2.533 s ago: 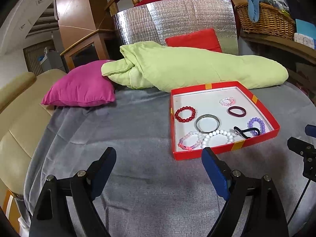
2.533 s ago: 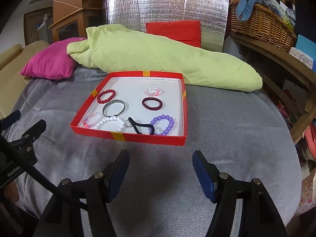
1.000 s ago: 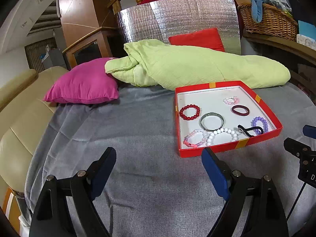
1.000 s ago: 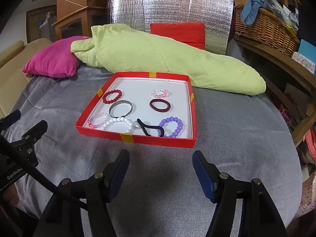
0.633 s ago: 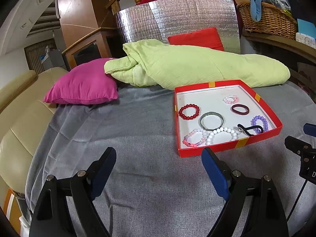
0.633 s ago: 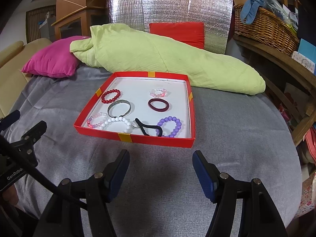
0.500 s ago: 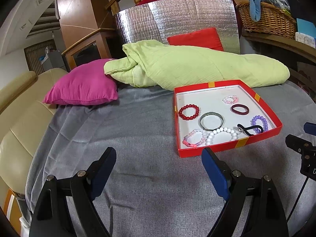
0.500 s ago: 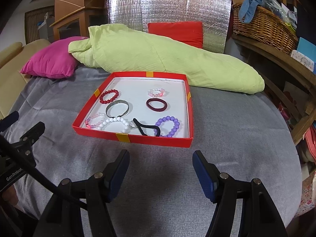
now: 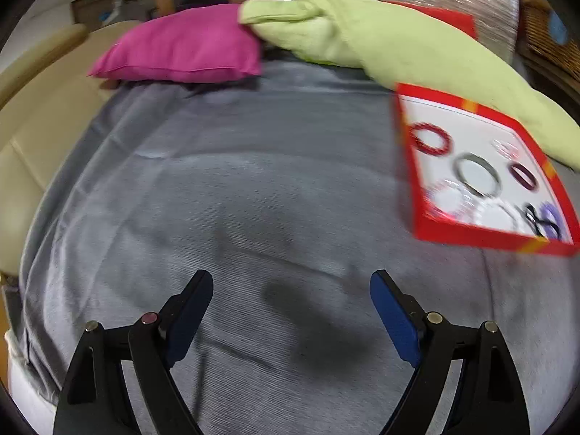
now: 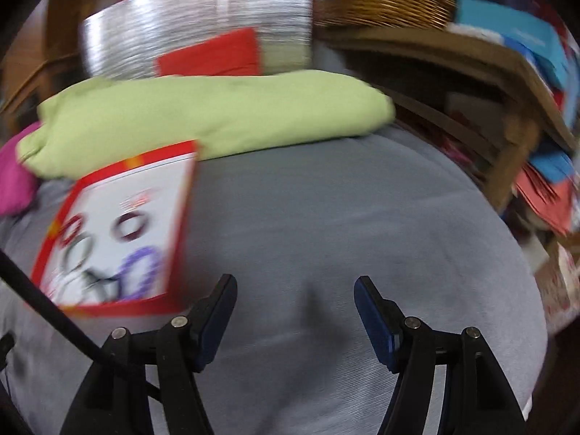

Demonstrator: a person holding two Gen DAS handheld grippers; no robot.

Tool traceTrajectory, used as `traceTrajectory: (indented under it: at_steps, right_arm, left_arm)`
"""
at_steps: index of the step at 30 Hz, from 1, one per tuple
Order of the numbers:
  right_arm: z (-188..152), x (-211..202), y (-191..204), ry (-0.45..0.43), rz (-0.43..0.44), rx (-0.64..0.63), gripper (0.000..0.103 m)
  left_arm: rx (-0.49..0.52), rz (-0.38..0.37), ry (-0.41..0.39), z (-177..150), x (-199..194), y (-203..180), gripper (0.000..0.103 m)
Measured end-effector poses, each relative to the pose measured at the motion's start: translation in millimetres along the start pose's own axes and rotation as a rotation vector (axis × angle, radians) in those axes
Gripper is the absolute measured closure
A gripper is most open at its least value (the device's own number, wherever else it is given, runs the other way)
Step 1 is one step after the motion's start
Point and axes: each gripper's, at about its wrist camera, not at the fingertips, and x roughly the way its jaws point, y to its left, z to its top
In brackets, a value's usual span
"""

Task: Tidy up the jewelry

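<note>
A red-rimmed tray with a white floor lies on the grey cloth and holds several bracelets and hair ties: a red bead bracelet, a metal bangle, a dark red band and a purple bead bracelet. In the left wrist view the tray sits at the far right, and my left gripper hangs open over bare cloth well to its left. In the right wrist view the tray is at the left, blurred; my right gripper is open over bare cloth beside the tray's near right corner.
A pink cushion and a long green pillow lie at the back of the grey cloth. A beige sofa borders the left. A wooden shelf with a wicker basket and papers stands at the right.
Both views have swung apart and gone blurred: the left gripper has moved left and down, the right gripper right and down. The tray has slid to the edge of each view. Jaws unchanged.
</note>
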Motion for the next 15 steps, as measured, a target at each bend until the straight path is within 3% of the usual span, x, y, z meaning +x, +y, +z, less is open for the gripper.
traceTrajectory:
  at_steps: [4, 11, 15]
  right_arm:
    - [0, -4, -3, 0.038, 0.091, 0.068, 0.032]
    - [-13, -33, 41, -0.028, 0.141, -0.112, 0.032]
    - [-24, -50, 67, -0.052, 0.190, -0.209, 0.032]
  left_arm:
    - [-0.040, -0.025, -0.033, 3, -11, -1, 0.014]
    - [0.056, -0.085, -0.120, 1, -40, -20, 0.014]
    - [0.093, -0.102, -0.214, 0, -62, -27, 0.014]
